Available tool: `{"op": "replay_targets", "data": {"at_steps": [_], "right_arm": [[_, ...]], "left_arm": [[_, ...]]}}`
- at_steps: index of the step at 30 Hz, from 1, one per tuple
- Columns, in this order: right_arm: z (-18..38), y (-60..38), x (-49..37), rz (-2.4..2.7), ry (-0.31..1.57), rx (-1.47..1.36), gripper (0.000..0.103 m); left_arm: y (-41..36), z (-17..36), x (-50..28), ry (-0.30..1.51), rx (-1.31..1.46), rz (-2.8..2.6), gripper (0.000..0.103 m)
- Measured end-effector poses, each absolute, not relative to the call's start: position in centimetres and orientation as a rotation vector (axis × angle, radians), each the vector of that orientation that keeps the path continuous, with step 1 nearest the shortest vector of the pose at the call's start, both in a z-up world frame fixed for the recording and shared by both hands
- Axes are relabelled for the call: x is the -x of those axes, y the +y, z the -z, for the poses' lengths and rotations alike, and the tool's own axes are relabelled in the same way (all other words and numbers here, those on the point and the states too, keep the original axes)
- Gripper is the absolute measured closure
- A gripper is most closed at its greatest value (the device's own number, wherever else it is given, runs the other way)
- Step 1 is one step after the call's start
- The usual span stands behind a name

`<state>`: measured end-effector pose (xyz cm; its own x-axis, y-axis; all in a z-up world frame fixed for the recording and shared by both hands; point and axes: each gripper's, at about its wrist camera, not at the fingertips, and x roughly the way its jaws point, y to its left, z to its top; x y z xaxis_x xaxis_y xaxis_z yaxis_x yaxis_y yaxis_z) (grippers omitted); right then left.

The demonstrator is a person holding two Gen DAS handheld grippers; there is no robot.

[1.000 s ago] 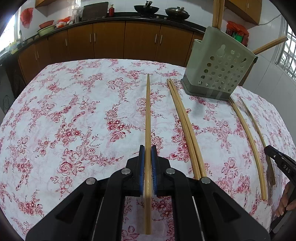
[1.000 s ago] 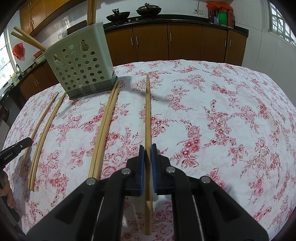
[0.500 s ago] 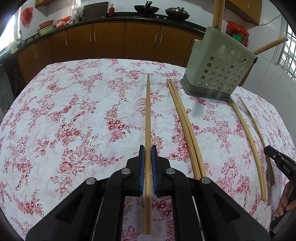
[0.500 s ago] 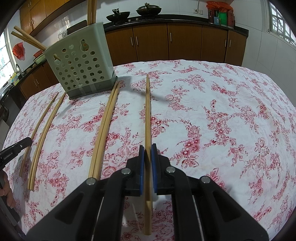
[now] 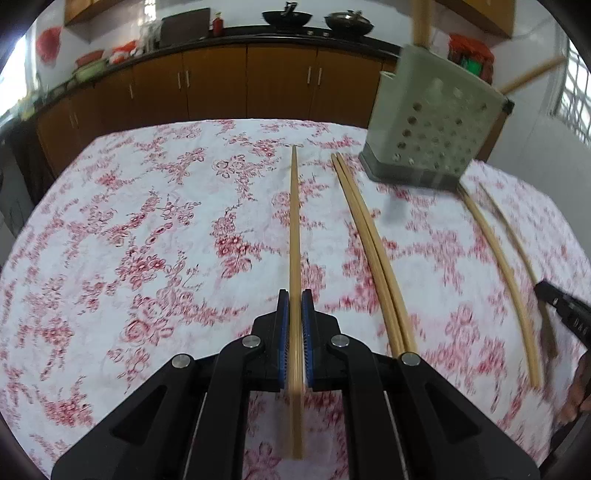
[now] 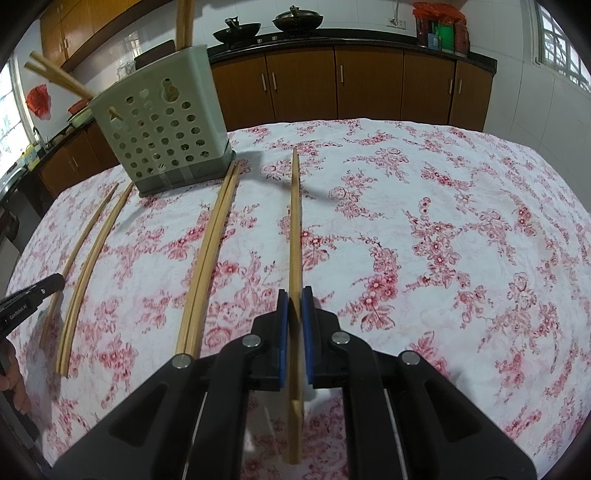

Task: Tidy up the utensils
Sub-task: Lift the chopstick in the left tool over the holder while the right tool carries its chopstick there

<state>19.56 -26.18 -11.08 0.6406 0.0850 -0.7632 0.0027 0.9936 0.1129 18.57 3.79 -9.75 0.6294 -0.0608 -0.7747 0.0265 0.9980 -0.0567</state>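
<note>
Chopsticks clamped in both tools above the floral worktop

Left wrist: the left tool [image 5: 295, 328] is closed on a chopstick [image 5: 294, 229]; the holder [image 5: 436, 122] stands far right, open cloth left. Right wrist: the right tool [image 6: 294, 328] is closed on a chopstick pair [image 6: 295, 236], holder [image 6: 162, 125] far left, open cloth right.

A white cloth printed with red flowers [image 6: 443, 229] covers the counter. Behind the cloth runs a row of brown wooden cabinet doors [image 6: 369, 77] with metal handles, under a dark worktop [image 5: 229, 37]. On that worktop, straight behind the cloth, stand two dark woks [image 6: 236, 26] side by side. In the left wrist view a red bottle [image 5: 218, 23] stands on the worktop left of the woks. To the right of the woks sit red and green packets [image 6: 439, 27], near a window [image 6: 561, 48].
</note>
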Motion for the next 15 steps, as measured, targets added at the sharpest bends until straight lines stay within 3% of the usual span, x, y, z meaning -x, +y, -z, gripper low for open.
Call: {"op": "replay_targets", "data": {"at_steps": [7,15], "right_arm": [[9.8,-27.3,-19.0,-0.044,0.839,-0.153,0.095],[2.9,-28.5,-17.2,-0.026,0.615,-0.166,0.095]], "left_arm": [[3.9,8.9,-17.9,0.881,0.032,0.057,0.095],[5.1,0.3,-16.2,0.633,0.117,0.081,0.095]]}}
